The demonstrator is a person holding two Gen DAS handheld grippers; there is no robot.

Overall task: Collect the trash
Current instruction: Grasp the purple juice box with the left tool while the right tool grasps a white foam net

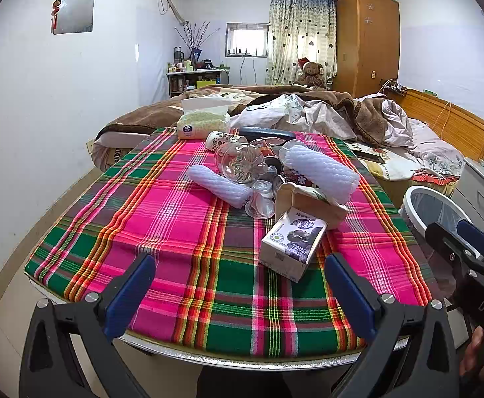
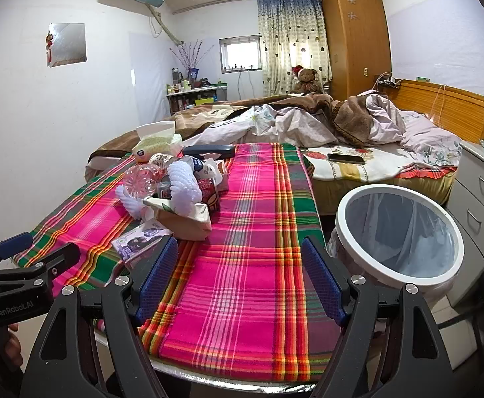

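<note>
Plaid cloth (image 1: pixel 182 232) w/ trash pile (image 1: pixel 275 179); both hand-held grippers wide apart, empty

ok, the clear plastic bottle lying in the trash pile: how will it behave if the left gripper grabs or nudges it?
The clear plastic bottle looks empty, so probably very light. It lies on its side, round-bodied, so a nudge may roll it into the foam netting beside it. The thin clear wall likely dents and slips between the open left gripper pads.
</note>
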